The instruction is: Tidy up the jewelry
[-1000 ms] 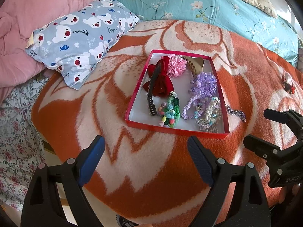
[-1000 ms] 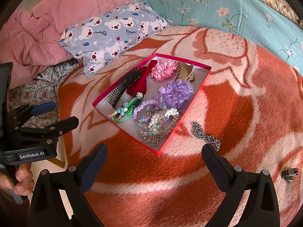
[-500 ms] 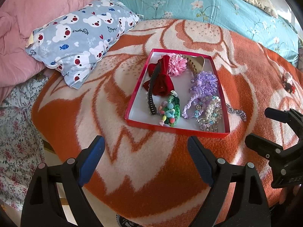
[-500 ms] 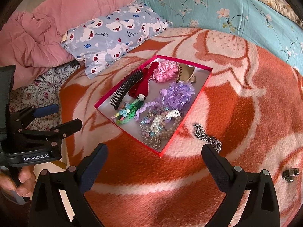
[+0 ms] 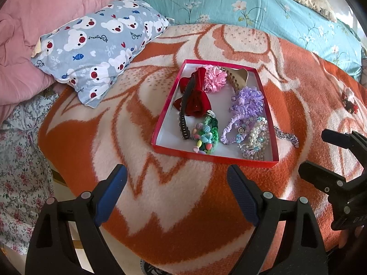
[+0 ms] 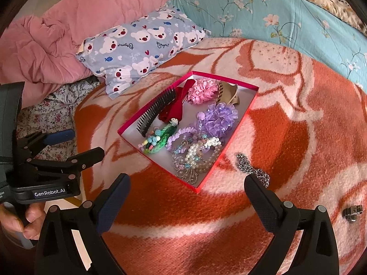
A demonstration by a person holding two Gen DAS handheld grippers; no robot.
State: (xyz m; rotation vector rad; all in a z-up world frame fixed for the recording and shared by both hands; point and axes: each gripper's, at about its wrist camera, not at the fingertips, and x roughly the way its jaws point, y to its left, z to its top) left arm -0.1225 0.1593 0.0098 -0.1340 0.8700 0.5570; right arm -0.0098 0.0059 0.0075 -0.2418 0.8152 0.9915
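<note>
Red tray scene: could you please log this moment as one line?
left gripper: open, empty | right gripper: open, empty | red tray: holds hair accessories | silver chain: on blanket beside tray

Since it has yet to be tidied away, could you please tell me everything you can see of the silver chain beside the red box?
The silver chain looks like metal, made of chunky shiny links. It lies loosely bunched and slack on the orange and white blanket, just outside the long side of the red box; whether it touches the box cannot be told. The right claw hovers open nearby; nothing holds the chain.
</note>
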